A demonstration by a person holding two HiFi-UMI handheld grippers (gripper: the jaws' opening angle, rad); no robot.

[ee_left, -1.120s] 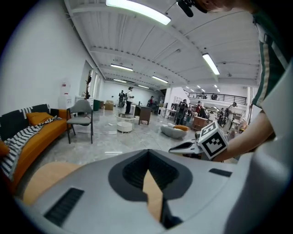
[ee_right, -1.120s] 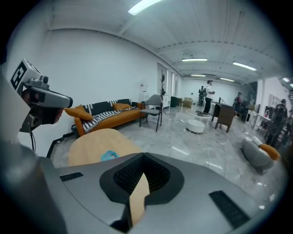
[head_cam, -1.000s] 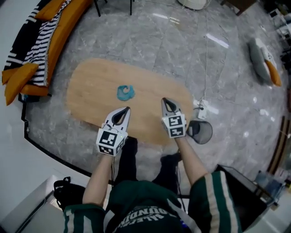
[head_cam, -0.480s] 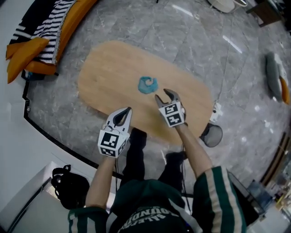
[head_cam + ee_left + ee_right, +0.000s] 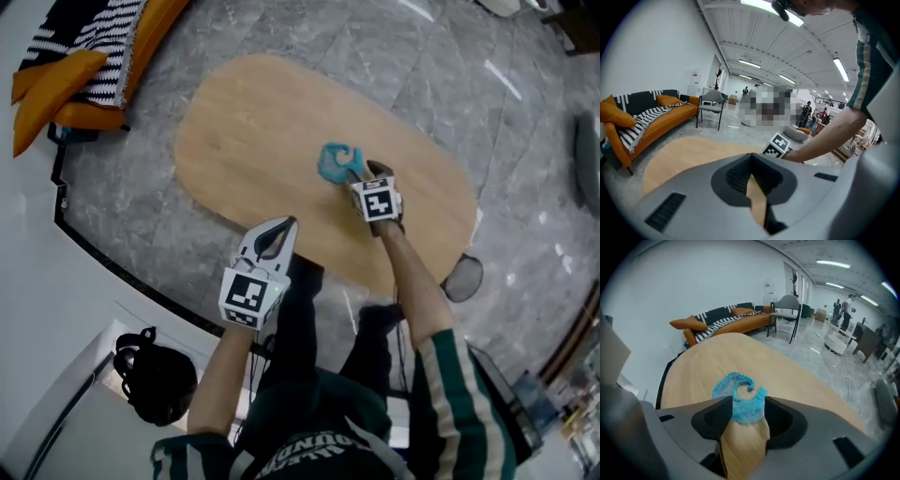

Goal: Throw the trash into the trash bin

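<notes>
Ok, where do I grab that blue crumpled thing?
Pinch the blue trash by its broad bunched end, from above: it lies flat on the table, its far side just a thin loop. The right claw, jaws just opened, straddles that end.

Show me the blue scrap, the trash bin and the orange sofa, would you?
blue scrap (image 5: 746, 409): right gripper view, its crumpled lower part.
trash bin (image 5: 463, 278): head view, its dark mesh inside.
orange sofa (image 5: 665, 123): left gripper view, its seat front.
</notes>
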